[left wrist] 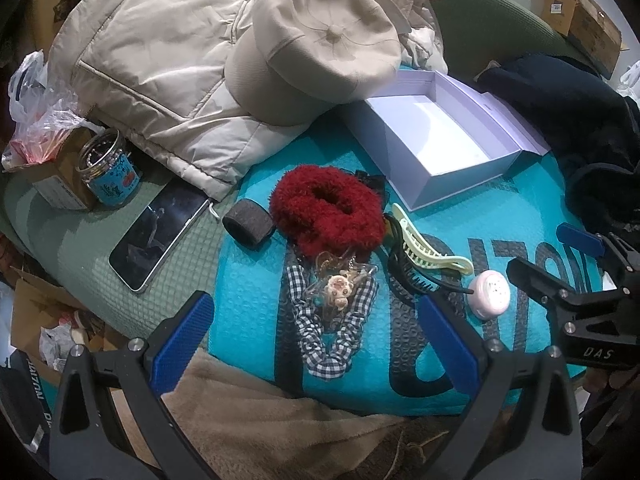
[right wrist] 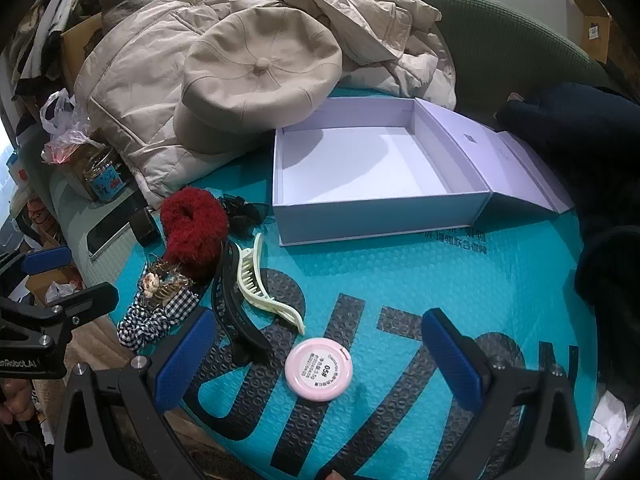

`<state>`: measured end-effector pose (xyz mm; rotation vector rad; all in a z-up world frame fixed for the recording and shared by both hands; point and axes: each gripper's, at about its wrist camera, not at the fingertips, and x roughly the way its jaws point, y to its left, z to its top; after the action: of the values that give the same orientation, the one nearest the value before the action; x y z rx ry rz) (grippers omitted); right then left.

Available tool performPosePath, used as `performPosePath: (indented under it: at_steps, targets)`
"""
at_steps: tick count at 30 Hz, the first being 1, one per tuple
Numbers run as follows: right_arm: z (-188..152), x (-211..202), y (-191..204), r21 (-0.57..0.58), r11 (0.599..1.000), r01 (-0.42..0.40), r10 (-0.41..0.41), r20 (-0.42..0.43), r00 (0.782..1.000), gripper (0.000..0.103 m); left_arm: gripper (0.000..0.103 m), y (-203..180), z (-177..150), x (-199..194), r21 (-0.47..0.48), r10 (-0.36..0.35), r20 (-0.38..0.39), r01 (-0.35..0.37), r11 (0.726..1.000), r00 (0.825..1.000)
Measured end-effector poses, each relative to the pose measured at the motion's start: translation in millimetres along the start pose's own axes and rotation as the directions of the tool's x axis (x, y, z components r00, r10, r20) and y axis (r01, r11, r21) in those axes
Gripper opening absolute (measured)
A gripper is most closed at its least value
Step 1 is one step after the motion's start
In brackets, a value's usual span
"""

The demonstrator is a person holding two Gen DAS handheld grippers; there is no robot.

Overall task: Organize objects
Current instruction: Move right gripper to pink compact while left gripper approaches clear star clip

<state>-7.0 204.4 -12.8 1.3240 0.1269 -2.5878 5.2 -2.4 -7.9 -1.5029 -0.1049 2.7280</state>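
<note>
Your beige jacket (right wrist: 132, 92) and cap (right wrist: 260, 76) lie behind the open white box (right wrist: 380, 208), which sits empty on the teal mailer (right wrist: 400, 280). The red scrunchie (right wrist: 192, 224), cream claw clip (right wrist: 260, 288) and pink compact (right wrist: 319, 369) rest on it. Your left tongs (left wrist: 320, 332) and right tongs (right wrist: 320, 356) both gape wide, holding nothing.

A beige puffer jacket (left wrist: 160, 80) lies heaped behind, a beige cap (left wrist: 320, 48) resting on it. Left of them, a phone (left wrist: 156, 236) lies face up near a blue-labelled glass jar (left wrist: 108, 168) and crumpled plastic bag (left wrist: 36, 96)
</note>
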Motion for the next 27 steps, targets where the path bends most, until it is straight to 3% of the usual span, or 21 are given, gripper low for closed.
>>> performPosePath:
  at_steps: [27]
  targets:
    - [-2.1, 0.8, -1.8, 0.005, 1.000, 0.000, 0.000, -0.004, 1.000, 0.102, 0.102, -7.0, -2.7, -0.8, 0.018, -0.012, -0.006, 0.012, 1.000, 1.000]
